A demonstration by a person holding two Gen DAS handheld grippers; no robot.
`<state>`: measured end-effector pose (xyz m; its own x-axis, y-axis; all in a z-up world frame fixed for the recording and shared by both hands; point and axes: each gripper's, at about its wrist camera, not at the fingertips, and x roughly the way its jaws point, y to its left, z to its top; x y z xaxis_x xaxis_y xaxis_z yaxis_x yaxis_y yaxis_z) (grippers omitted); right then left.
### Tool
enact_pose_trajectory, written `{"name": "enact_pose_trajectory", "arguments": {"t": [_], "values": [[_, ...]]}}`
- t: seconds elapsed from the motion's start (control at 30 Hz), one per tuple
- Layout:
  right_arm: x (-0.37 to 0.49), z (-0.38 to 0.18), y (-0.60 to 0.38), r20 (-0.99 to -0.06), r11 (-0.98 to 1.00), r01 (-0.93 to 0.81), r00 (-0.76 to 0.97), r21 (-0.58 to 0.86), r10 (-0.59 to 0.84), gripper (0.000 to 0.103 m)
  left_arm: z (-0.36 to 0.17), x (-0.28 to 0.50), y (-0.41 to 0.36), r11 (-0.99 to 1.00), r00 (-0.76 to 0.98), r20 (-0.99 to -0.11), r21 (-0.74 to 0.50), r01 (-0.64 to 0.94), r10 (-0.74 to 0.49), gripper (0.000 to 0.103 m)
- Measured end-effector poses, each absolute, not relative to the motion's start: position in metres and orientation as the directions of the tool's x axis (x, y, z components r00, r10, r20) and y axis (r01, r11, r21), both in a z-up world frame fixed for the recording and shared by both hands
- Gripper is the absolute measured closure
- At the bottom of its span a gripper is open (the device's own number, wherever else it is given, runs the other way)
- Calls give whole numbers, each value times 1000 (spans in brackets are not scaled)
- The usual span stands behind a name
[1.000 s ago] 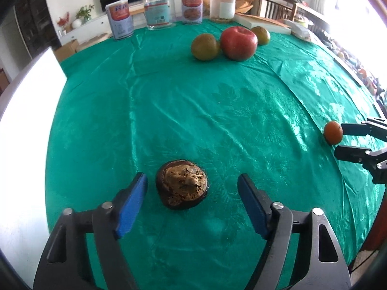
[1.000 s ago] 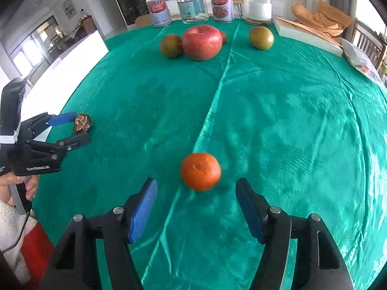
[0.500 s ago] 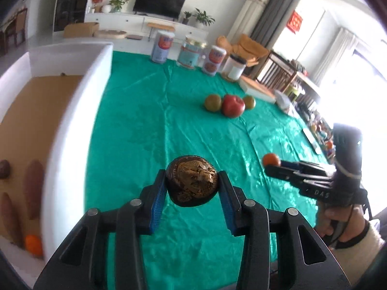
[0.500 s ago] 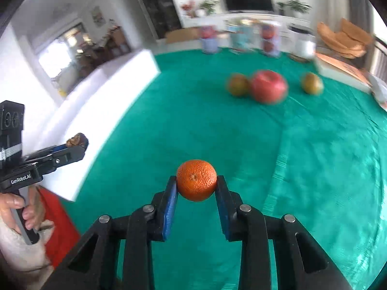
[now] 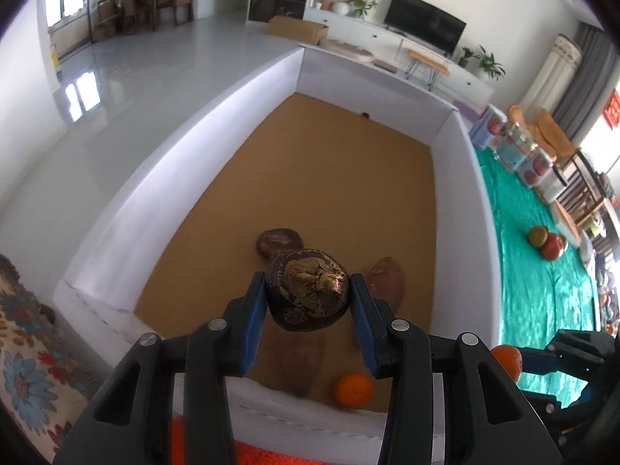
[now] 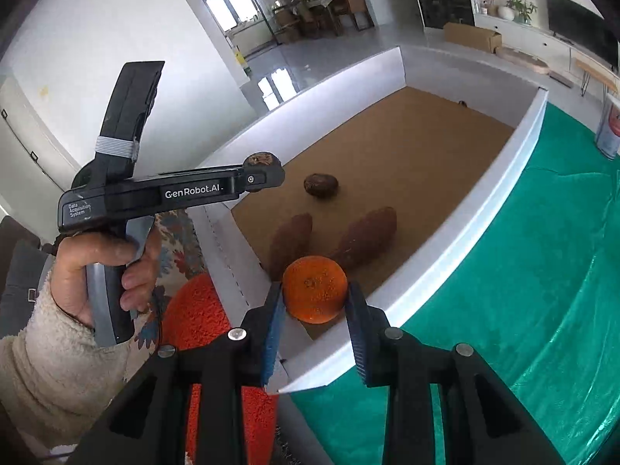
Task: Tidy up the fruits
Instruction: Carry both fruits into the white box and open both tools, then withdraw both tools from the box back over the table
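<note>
**Two Fruits Held Over the White Box**

The white-walled box with its flat brown floor (mostly bare toward twelve o'clock) lay beside the glossy green tablecloth. Inside, near its six o'clock wall, sat two long reddish-brown fruits, a round dark fruit and a small orange. The left gripper was clamped on a rough, dark brown mangosteen above the box floor. The right gripper pinched a dimpled tangerine over the box's near wall. An apple remained on the cloth at three o'clock.
</note>
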<state>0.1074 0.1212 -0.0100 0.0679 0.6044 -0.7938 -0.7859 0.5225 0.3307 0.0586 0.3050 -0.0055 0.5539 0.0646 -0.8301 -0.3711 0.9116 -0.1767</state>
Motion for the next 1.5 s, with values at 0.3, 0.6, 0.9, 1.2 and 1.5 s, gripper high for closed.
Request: {"name": "enact_pose_trajectory", "arguments": {"t": [0.3,0.6,0.9,1.2,1.5], "values": [[123,26,34,-674,614,-724,284,316,682,22,16,53,281,909,644,-762,-222,-353,64,15],[133,-84,-217,-779,964,-267,608,-21,151,9,19,68,111,966,658,-719,-251,58,-226,7],[134,-102,-336,-785,999,50,618,-14,-42,9,-70,136,-22,976,562,-806,-88,198,-186,7],[148,-115,-339,-821,995,94,567,-24,-73,0,-110,165,-38,982,566,-814,-29,186,-131,7],[145,-118,-340,-820,995,97,568,-19,-71,0,-114,170,-40,984,572,-813,-6,178,-109,0]]}}
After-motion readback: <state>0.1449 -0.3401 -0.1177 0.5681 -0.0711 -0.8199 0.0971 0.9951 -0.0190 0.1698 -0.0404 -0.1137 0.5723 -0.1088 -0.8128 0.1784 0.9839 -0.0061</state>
